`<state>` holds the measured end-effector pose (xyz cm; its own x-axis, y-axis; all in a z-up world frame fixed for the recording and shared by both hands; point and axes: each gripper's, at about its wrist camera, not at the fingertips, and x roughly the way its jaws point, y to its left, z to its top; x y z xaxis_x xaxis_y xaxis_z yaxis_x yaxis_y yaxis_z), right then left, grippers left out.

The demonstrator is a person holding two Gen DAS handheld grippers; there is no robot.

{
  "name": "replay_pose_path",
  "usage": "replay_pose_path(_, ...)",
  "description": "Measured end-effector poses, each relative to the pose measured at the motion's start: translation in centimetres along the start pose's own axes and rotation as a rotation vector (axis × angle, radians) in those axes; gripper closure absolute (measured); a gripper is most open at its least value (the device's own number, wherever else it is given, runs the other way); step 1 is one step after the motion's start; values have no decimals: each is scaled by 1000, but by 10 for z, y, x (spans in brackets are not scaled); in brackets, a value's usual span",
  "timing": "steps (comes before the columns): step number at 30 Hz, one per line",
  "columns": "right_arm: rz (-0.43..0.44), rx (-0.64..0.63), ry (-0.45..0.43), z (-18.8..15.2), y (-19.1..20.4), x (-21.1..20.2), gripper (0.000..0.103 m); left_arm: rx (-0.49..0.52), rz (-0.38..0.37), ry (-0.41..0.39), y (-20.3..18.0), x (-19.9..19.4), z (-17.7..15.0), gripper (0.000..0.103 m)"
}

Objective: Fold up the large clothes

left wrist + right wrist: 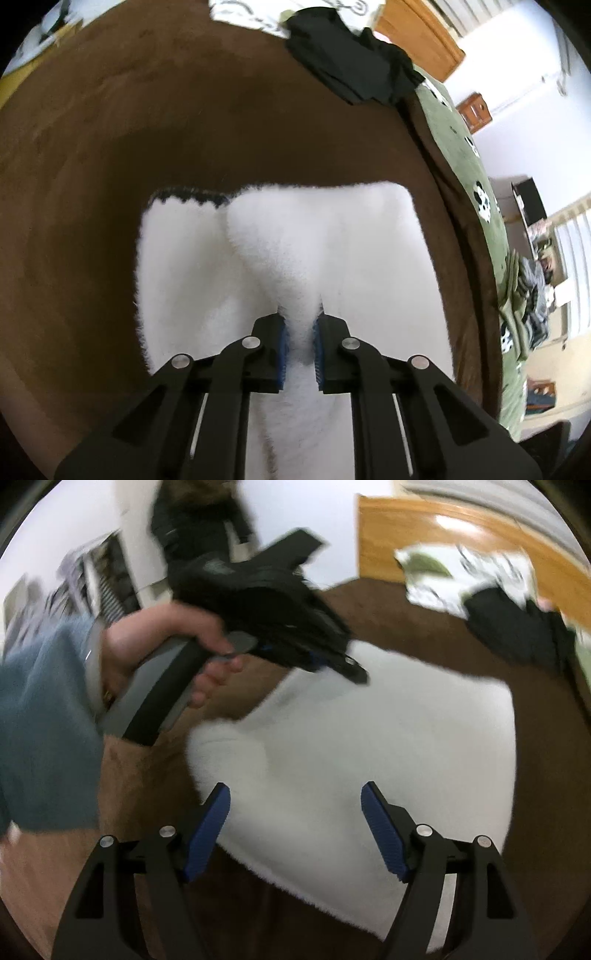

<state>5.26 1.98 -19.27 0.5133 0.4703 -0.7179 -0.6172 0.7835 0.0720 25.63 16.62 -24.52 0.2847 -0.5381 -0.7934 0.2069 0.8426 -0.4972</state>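
A white fluffy garment [295, 251] lies folded on a brown blanket [110, 129], with a dark trim at its far left corner. My left gripper [300, 321] is shut on a pinched ridge of the white fabric near its front edge. In the right wrist view the same white garment [369, 746] is spread below my right gripper [295, 797], which is open and empty just above its near edge. The left gripper [354, 672] also shows there, held by a hand at the garment's far left side.
A black garment [351, 62] lies bunched at the far side of the blanket; it also shows in the right wrist view [517, 627]. A patterned white cloth [251, 14] lies beside it. A green patterned bedspread [472, 155] and a wooden headboard [424, 528] border the blanket.
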Motion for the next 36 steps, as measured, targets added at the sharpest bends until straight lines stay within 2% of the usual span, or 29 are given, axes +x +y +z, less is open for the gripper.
replay_pose_path(3,27,-133,-17,3,24,0,44,4,-18,8,-2,-4,3,89)
replay_pose_path(6,20,-269,-29,5,47,6,46,10,-10,43,-1,-4,7,89)
replay_pose_path(8,-3,-362,-20,7,60,18,62,19,-2,59,1,-6,7,89)
replay_pose_path(9,-9,-390,-4,7,63,24,77,25,5,66,-1,-6,8,89)
replay_pose_path(11,5,-441,49,6,70,38,84,32,21,74,0,-7,8,89)
replay_pose_path(14,32,-435,50,8,72,36,86,51,44,82,-2,-10,8,90)
replay_pose_path(20,45,-518,53,10,88,29,86,89,110,60,1,-27,-1,90)
replay_pose_path(24,73,-529,96,3,100,45,85,71,179,66,23,-30,-12,89)
replay_pose_path(26,91,-513,148,-3,105,63,81,57,201,72,33,-27,-16,89)
replay_pose_path(28,99,-484,178,-6,103,74,75,43,204,70,42,-22,-18,89)
replay_pose_path(36,129,-410,186,-9,90,84,73,48,176,85,52,-13,-16,88)
